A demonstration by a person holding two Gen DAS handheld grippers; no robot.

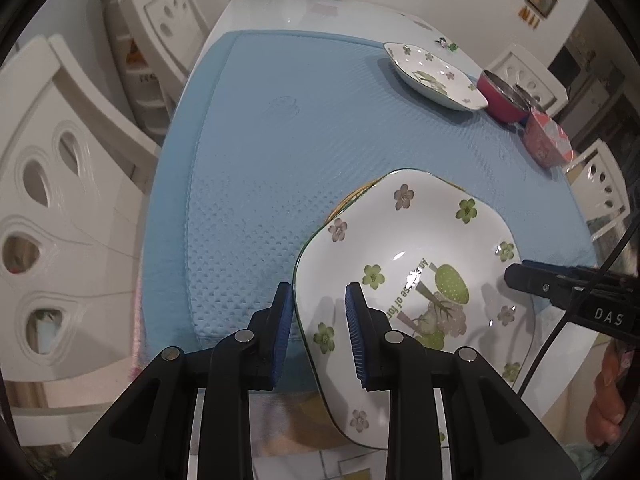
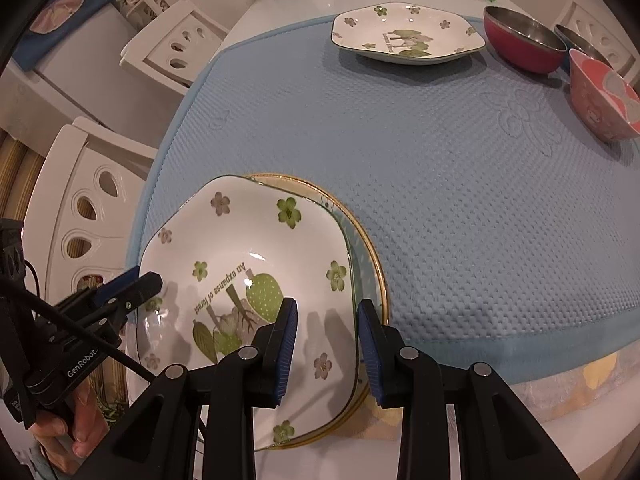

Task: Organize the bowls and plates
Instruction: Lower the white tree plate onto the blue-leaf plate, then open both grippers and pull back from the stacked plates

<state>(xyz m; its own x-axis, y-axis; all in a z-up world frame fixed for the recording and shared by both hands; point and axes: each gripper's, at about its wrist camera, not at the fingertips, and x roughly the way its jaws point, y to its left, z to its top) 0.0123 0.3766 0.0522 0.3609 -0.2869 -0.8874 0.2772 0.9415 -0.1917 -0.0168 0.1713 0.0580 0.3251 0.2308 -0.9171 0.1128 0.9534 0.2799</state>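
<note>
Both claws half open, straddling opposite rims of floral plate: left claw, right claw. Nothing clamped; gold-rim plate underneath.

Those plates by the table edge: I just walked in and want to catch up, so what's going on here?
A person holds a gripper in each hand. Both straddle opposite rims of the near floral plate, which sits on a gold-rimmed plate. The left gripper and right gripper have their jaws open around the rim, not clamped. A second floral plate, a red bowl and a pink bowl wait across the blue mat.
</note>
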